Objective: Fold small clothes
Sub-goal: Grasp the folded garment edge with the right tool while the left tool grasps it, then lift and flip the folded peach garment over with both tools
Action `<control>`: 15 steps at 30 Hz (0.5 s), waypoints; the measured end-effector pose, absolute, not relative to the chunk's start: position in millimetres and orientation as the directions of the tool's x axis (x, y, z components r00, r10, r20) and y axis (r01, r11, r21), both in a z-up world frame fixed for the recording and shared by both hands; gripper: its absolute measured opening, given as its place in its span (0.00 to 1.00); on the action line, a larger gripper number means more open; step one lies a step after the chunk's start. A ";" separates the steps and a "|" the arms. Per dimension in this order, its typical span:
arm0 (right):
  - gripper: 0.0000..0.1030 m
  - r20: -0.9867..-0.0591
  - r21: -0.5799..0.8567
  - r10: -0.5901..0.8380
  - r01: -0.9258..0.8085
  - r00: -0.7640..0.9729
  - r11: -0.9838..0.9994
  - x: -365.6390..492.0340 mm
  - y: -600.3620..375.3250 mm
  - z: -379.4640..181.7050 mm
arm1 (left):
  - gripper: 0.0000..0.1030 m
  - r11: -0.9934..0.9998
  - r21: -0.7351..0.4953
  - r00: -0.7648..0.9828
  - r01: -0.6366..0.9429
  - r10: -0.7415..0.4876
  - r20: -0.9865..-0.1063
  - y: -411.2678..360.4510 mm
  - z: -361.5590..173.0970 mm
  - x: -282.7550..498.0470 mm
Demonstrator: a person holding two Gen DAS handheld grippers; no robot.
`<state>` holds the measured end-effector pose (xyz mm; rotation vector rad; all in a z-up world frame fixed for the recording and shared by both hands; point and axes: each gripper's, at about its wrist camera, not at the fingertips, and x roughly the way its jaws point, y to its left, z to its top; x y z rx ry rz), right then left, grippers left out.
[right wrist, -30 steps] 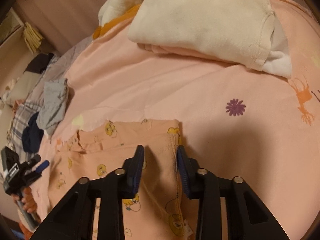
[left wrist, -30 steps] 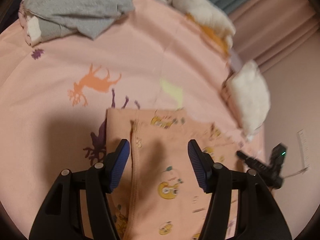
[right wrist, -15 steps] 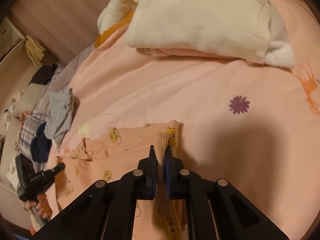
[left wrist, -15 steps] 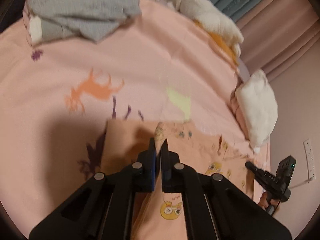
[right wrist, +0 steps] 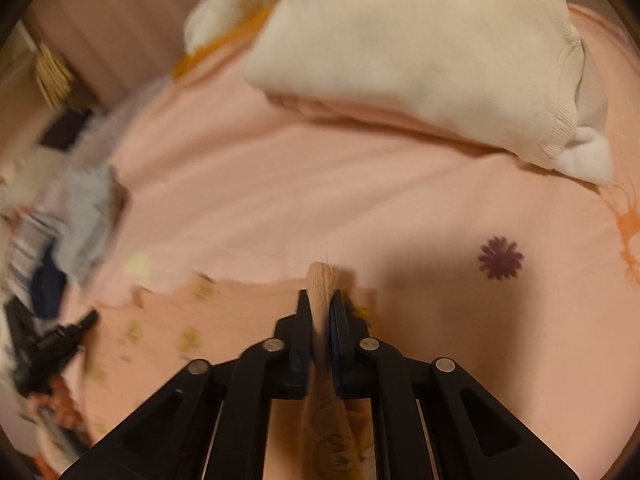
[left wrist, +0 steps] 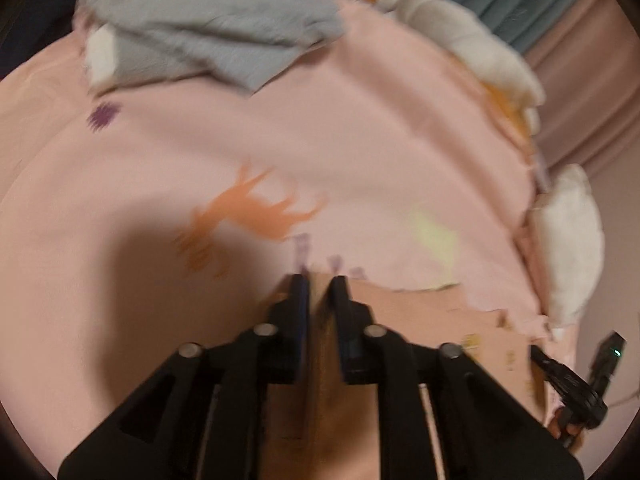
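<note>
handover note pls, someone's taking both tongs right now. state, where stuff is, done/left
Left tongs: shut on the peach printed garment, pinching its edge.
Right tongs: shut on the same garment, fabric bunched between the tips.
Garment lies mostly flat on the pink bedsheet; cream folded clothes and a grey piece sit further back.
Done: both grasps. Left: the fold itself, then the other clothes.

No readable text, label or number shows anywhere.
</note>
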<state>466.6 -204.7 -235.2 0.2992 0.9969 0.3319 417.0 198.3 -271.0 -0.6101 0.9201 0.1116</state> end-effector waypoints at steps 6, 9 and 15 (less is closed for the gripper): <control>0.21 -0.768 0.202 0.266 -0.173 0.582 0.964 435.0 -210.9 -198.8 | 0.68 0.847 -0.412 0.697 -0.335 -0.071 -0.714 216.4 -216.5 377.4; 0.45 -0.728 0.195 0.287 -0.212 0.623 0.957 402.9 -214.7 -177.4 | 0.68 0.912 -0.331 0.653 -0.241 -0.100 -0.751 191.4 -204.5 349.9; 0.76 -0.698 0.467 0.491 -0.188 0.522 0.864 325.8 -231.6 -192.7 | 0.74 0.895 -0.425 0.530 -0.139 -0.295 -0.795 148.5 -223.2 282.6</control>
